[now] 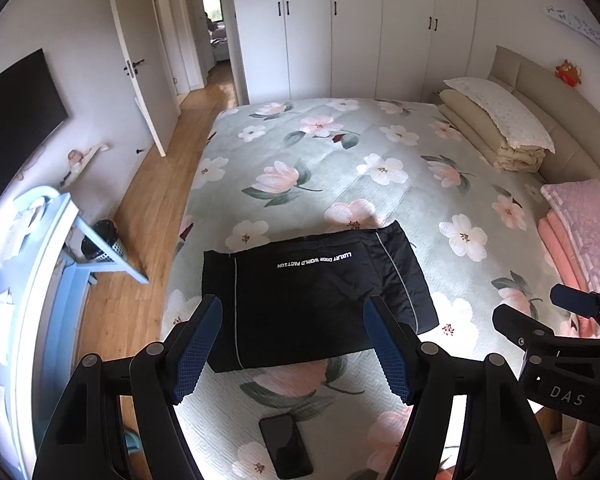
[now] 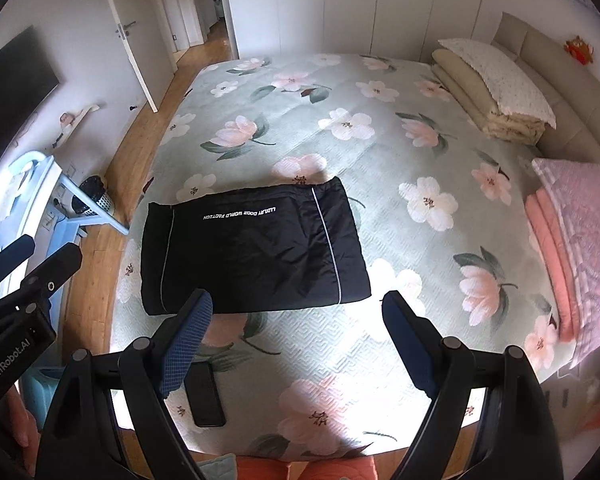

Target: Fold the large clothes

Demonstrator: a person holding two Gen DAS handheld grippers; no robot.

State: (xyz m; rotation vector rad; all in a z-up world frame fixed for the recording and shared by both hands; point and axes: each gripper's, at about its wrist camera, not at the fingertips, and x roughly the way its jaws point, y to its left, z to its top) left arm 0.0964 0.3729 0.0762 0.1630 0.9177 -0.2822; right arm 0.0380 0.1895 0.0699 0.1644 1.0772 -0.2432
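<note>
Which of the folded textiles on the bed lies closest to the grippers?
The folded black jacket with white lettering, just ahead of both open grippers; the folded pink blanket and the cream bedding stack sit by the headboard.

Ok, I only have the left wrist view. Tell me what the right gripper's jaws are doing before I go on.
Observer: The right gripper is open and empty, its fingertips about level with the near edge of the folded black jacket.
Operator: Now check the phone's position for me.
Observer: The phone lies flat on the floral bedspread, apart from the jacket and close to the bed's near edge, which your view cuts off.
</note>
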